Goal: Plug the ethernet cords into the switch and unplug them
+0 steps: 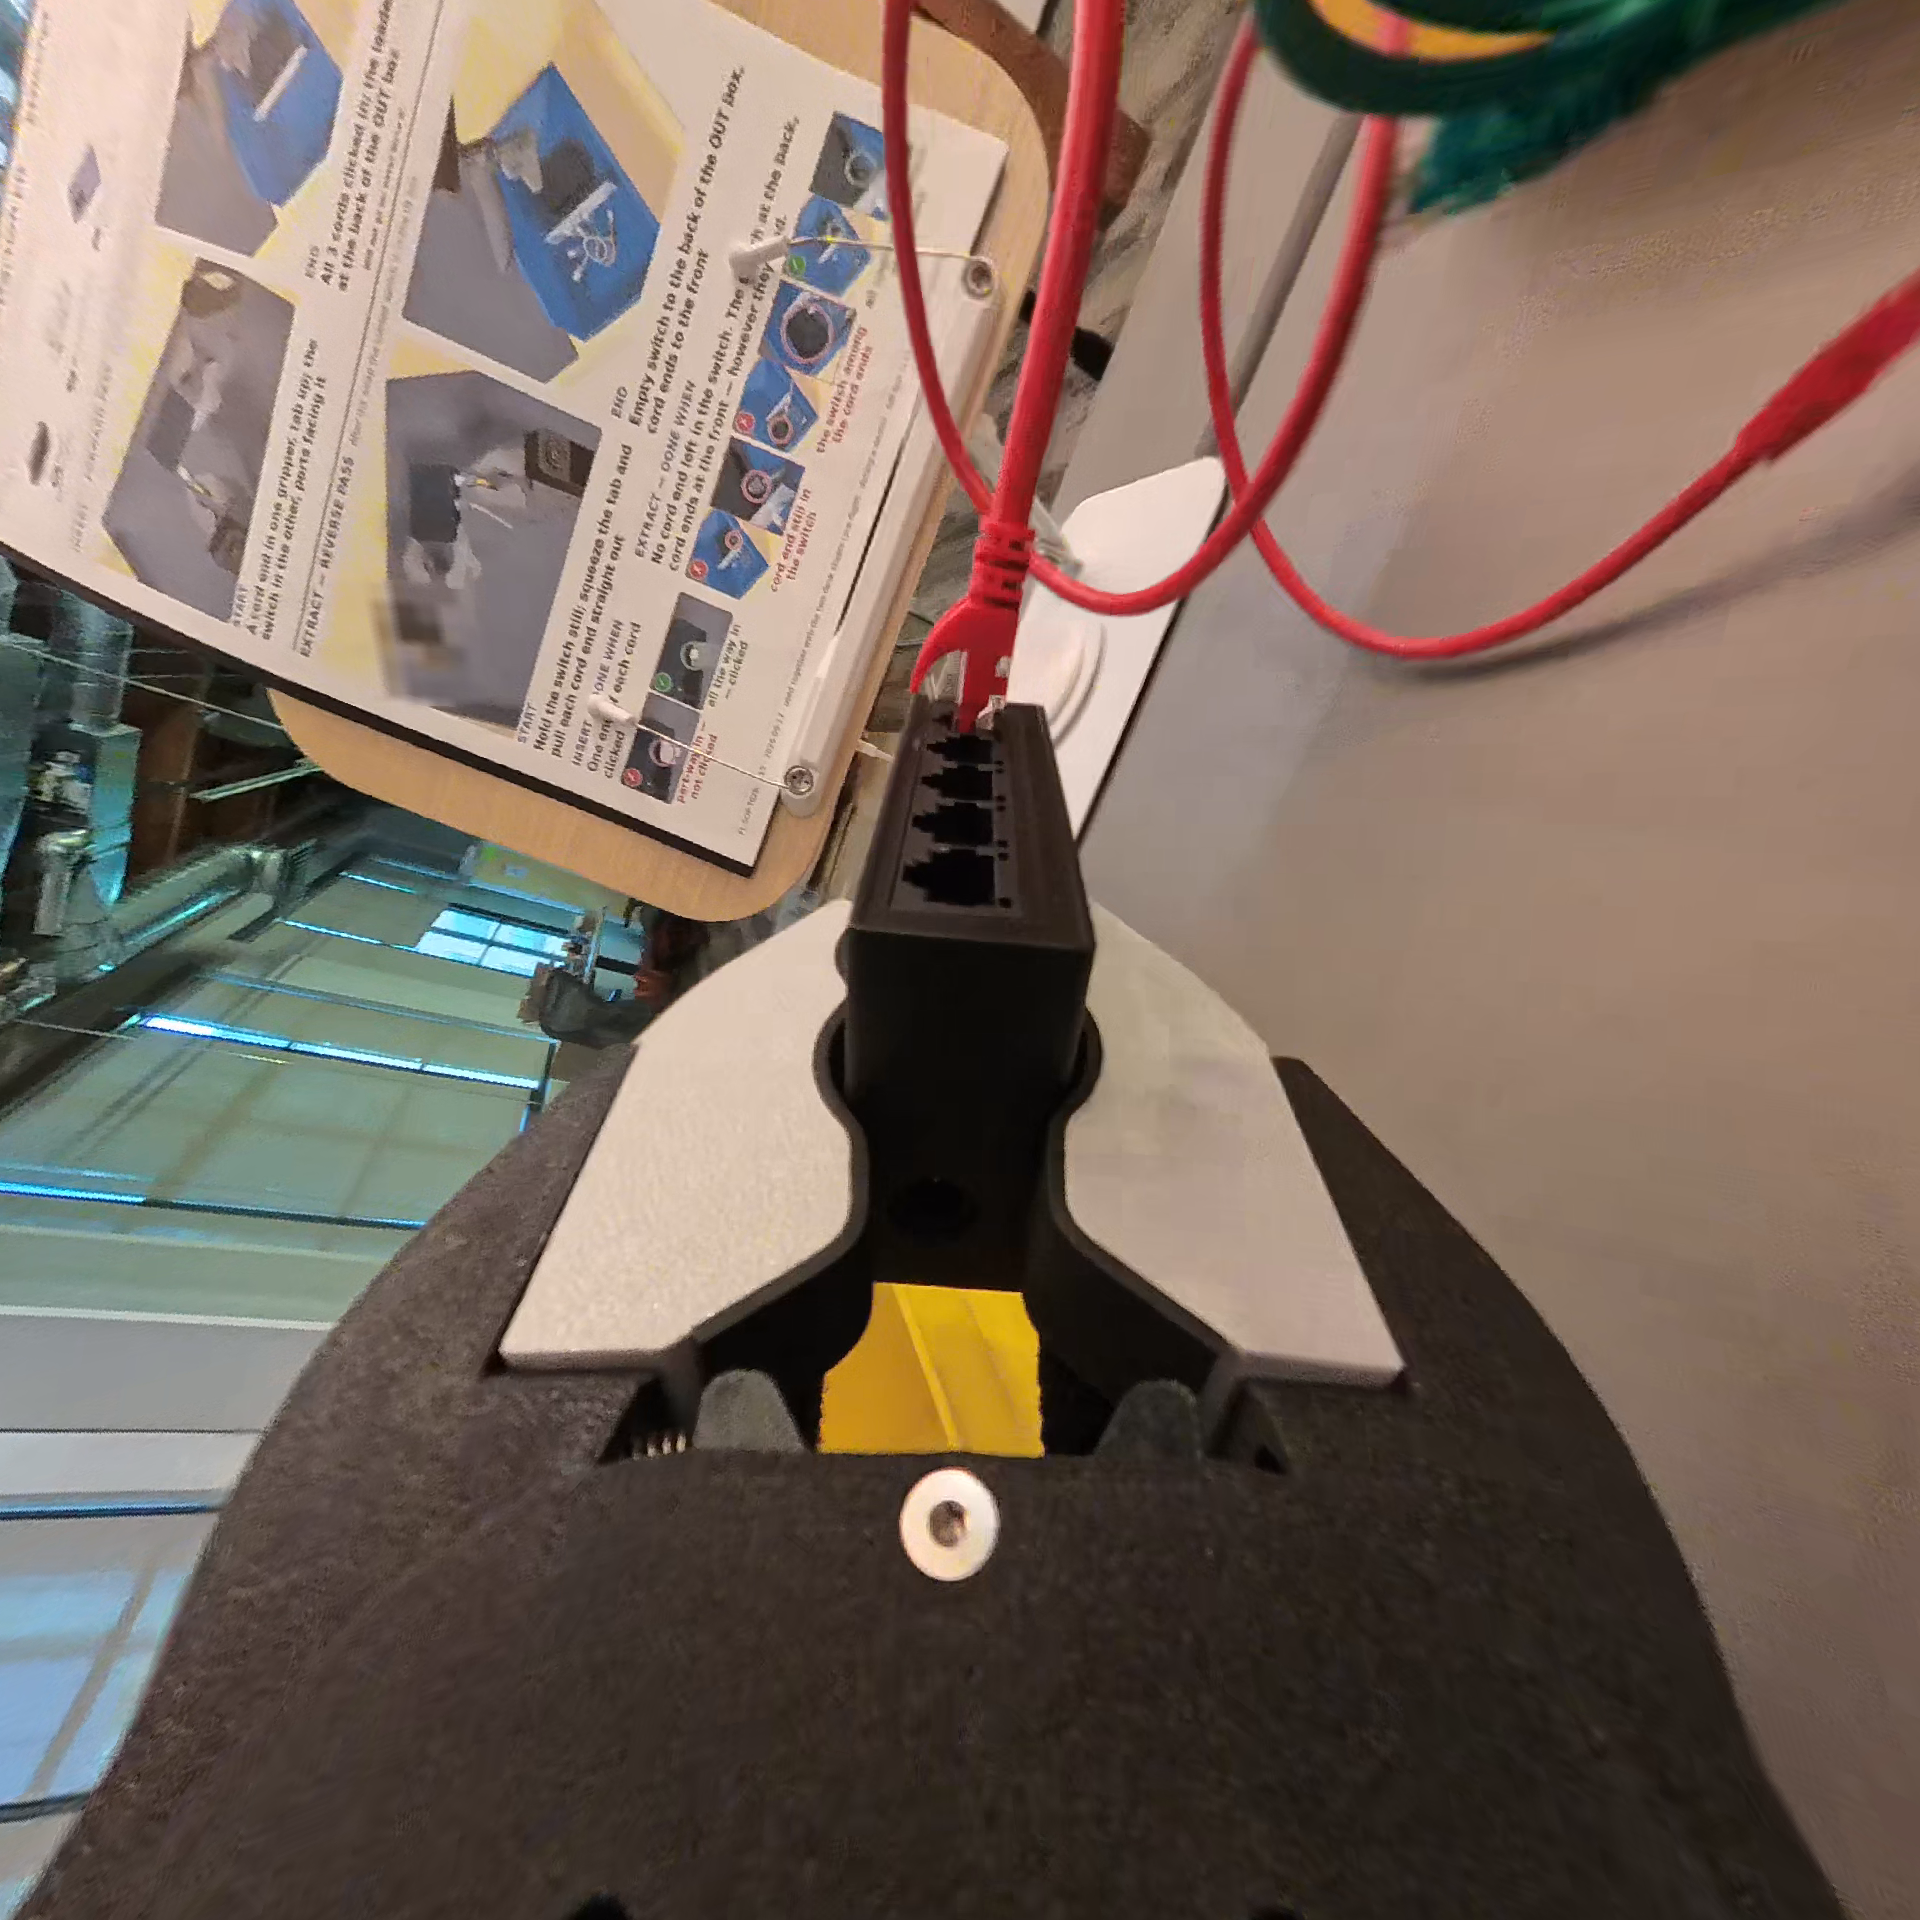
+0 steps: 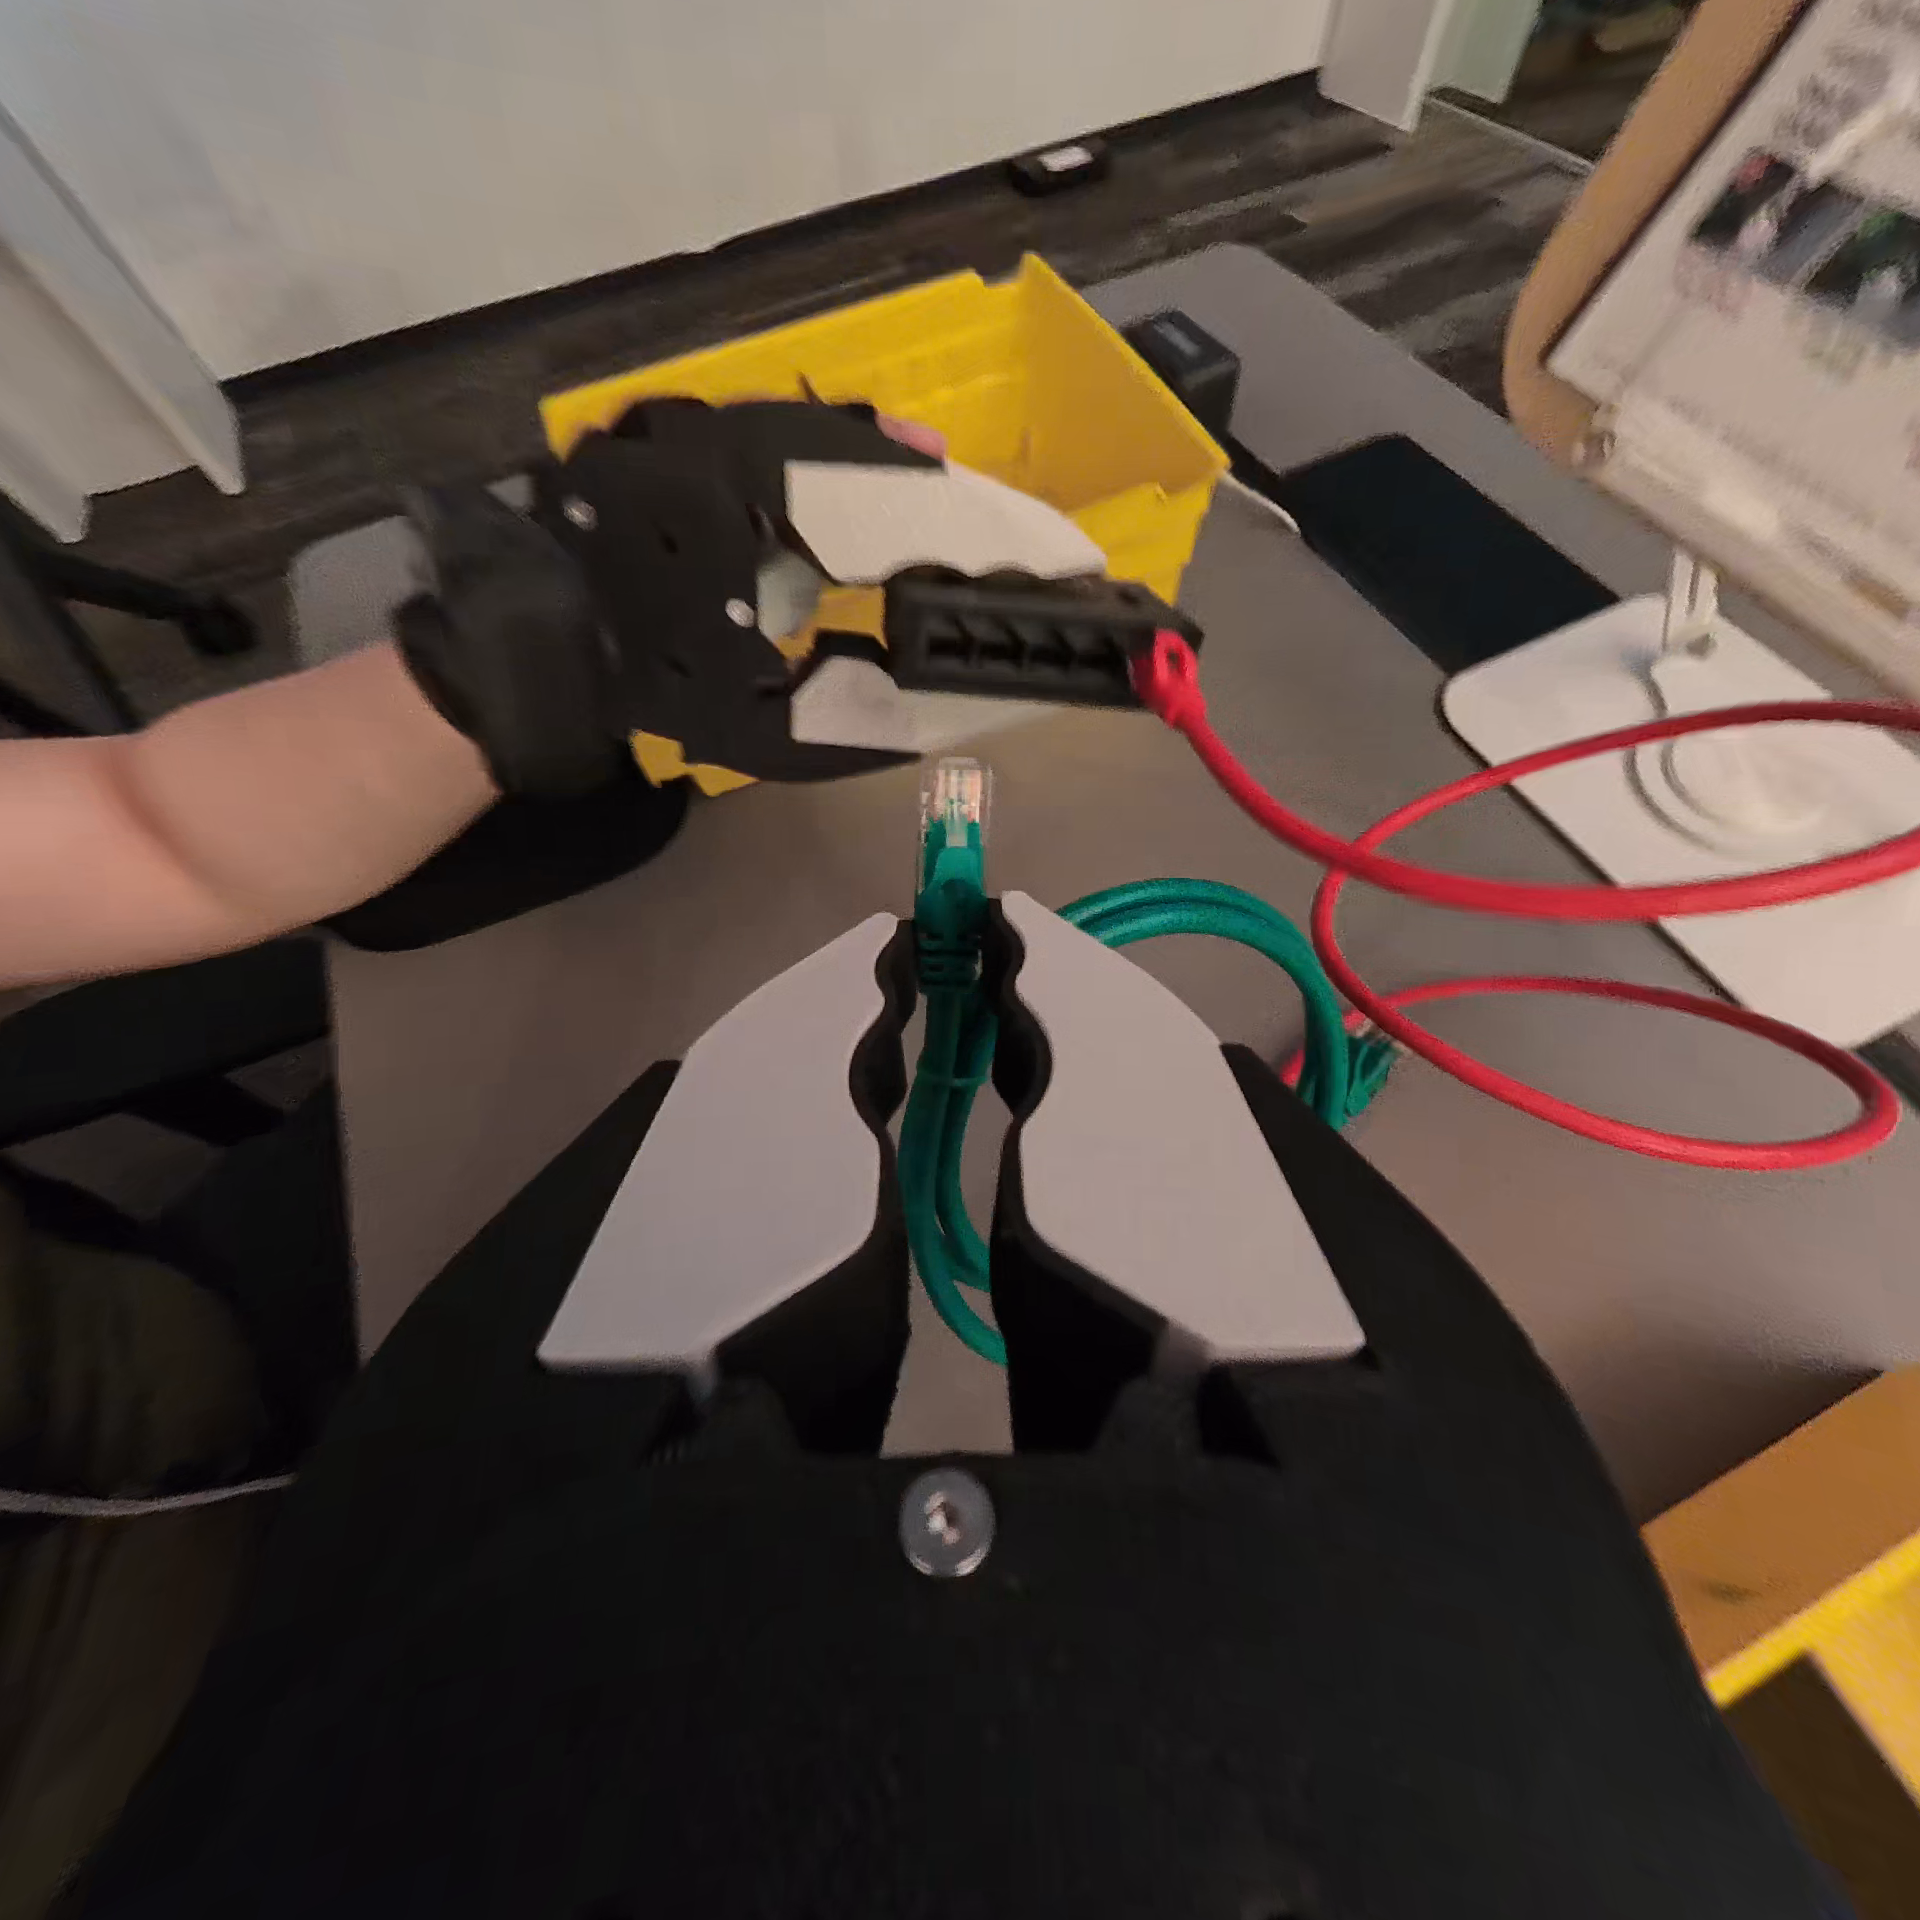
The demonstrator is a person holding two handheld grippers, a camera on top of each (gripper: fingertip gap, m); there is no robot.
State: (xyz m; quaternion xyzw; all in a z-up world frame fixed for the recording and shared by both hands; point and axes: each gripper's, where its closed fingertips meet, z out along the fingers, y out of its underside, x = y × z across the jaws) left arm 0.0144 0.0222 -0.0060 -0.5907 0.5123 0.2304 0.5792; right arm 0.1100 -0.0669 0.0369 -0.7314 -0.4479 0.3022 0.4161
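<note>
The left gripper (image 1: 966,997) clenched the black switch (image 1: 971,831) at frame centre, red cord (image 1: 1003,561) in its far port; the right gripper (image 2: 951,935) gripped the green cord (image 2: 951,894) below, its clear plug perhaps blurred; its coil lay partly hidden.
</note>
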